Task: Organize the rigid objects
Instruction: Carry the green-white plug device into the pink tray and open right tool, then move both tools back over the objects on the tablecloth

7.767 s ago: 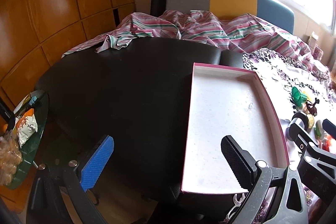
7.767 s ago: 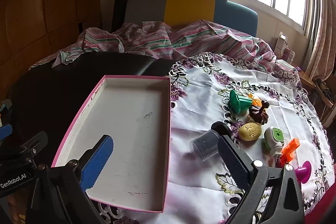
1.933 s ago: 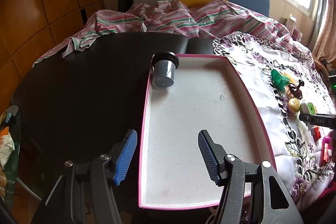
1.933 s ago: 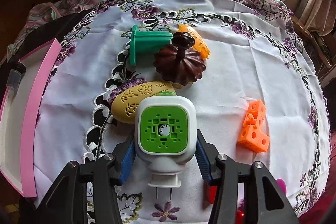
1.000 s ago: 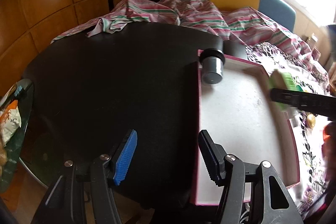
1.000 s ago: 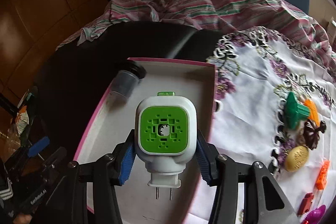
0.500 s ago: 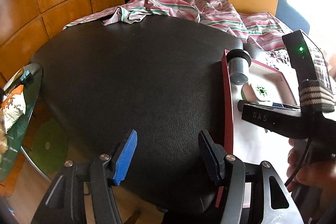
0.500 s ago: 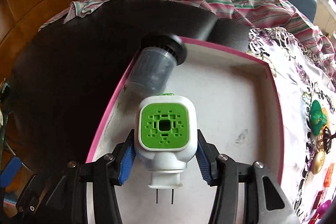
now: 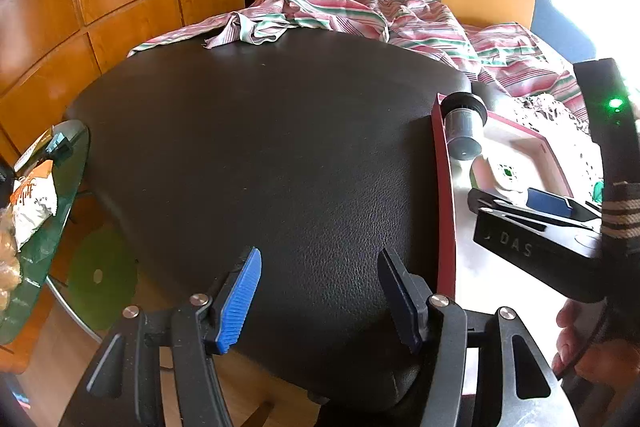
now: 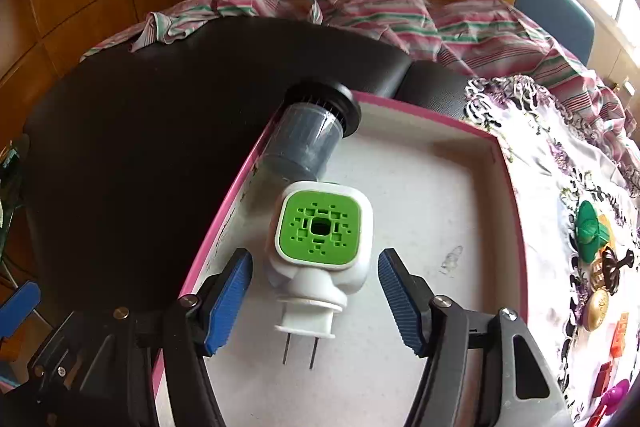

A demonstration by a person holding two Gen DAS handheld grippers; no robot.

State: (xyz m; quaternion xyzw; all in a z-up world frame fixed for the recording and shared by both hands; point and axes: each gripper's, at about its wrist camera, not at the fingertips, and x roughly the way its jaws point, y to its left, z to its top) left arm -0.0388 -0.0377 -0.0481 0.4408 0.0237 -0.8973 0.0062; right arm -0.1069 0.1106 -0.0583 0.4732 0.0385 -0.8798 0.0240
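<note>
A white plug-in device (image 10: 320, 259) with a green perforated face lies flat in the pink-rimmed tray (image 10: 420, 115), prongs toward the camera, touching a grey lidded jar (image 10: 310, 143) lying on its side in the tray's far left corner. Other toys (image 10: 600, 267) sit on the floral cloth.
</note>
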